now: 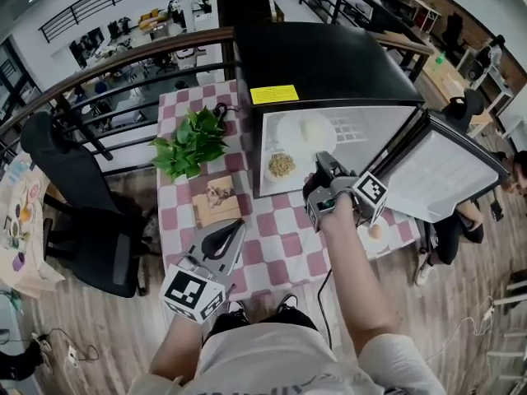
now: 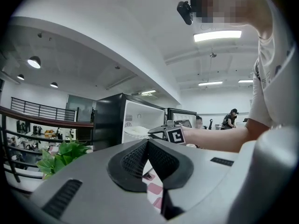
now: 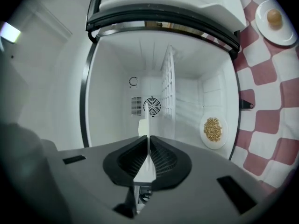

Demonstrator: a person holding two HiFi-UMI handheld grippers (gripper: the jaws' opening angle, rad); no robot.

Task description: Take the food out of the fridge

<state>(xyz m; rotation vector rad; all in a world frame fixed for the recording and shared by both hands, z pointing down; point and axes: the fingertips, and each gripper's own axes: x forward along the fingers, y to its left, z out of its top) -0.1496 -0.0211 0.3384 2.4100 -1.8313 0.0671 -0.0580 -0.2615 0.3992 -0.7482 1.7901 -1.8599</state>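
A black mini fridge (image 1: pixel 321 60) stands open on the checked table (image 1: pixel 284 241). On its upper shelf lies a white plate (image 1: pixel 306 132) with a pale piece of food. My right gripper (image 1: pixel 324 164) is at the fridge mouth, shut on that plate's rim. In the right gripper view the plate (image 3: pixel 147 125) shows edge-on between the pads. A second plate with brown grains (image 1: pixel 281 165) (image 3: pixel 213 130) sits lower in the fridge. My left gripper (image 1: pixel 233 230) (image 2: pixel 147 146) hovers over the table's front, shut and holding nothing.
The fridge door (image 1: pixel 445 171) hangs open to the right. A small plate with a round brown food (image 1: pixel 375 232) (image 3: pixel 274 17) rests on the table by my right arm. A green plant (image 1: pixel 191 144) and a wooden board (image 1: pixel 217 199) stand left of the fridge; a black chair (image 1: pixel 82 212) is beyond.
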